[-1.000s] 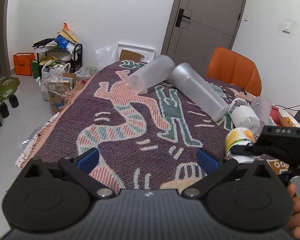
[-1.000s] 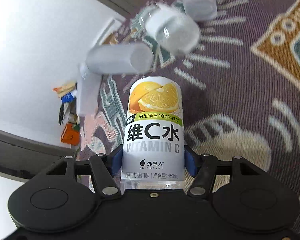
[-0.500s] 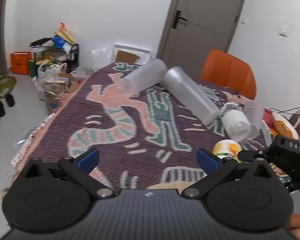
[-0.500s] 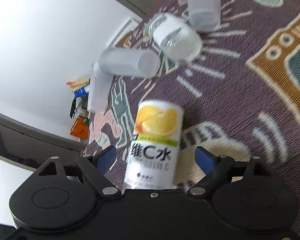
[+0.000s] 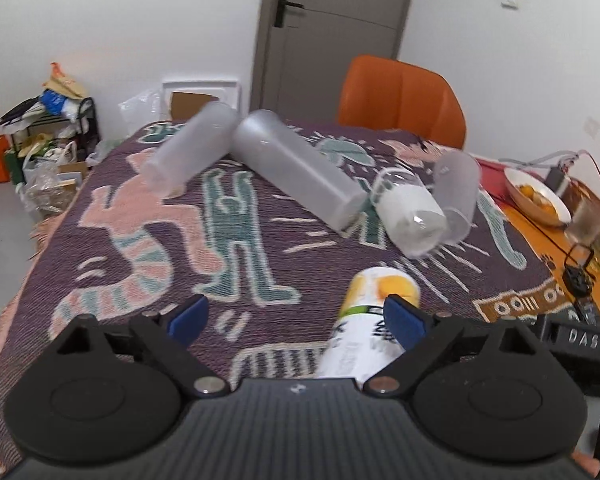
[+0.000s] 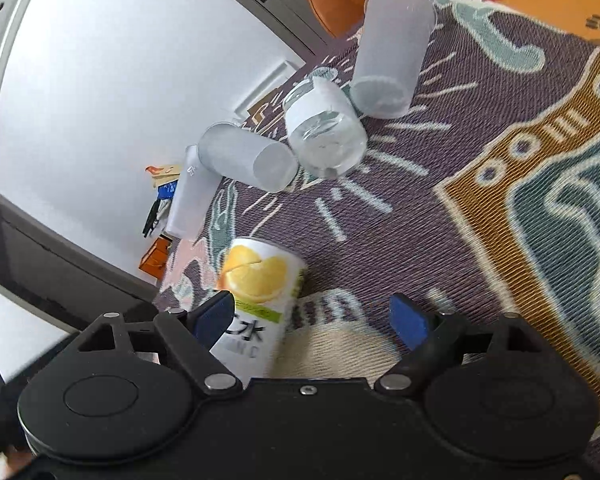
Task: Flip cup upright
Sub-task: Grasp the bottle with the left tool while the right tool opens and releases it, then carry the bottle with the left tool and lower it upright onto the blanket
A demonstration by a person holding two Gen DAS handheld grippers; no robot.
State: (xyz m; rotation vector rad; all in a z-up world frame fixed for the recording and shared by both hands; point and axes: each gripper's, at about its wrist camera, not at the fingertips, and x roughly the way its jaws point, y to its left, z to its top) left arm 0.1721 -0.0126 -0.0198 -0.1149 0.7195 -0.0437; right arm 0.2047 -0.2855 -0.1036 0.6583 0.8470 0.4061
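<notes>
A white vitamin C can with a lemon picture [image 5: 370,320] stands on the patterned cloth, just inside my left gripper's right finger. It also shows in the right wrist view [image 6: 256,304], beside that gripper's left finger and not held. My left gripper [image 5: 296,318] is open and empty. My right gripper [image 6: 312,318] is open and empty. Several frosted plastic cups lie on their sides farther back: a long one [image 5: 296,168], another long one [image 5: 192,148], a short frosted one [image 5: 456,196] and a clear one with a white label [image 5: 410,212].
The patterned purple cloth [image 5: 140,248] covers the table. An orange chair [image 5: 400,100] stands behind the far edge. At the right are a bowl of food [image 5: 536,196], a glass [image 5: 586,220] and cables. The table's left edge drops to the floor with clutter.
My right gripper has opened and let go of the can, then drawn back and to the right. My left gripper has swung right, bringing the can into its view.
</notes>
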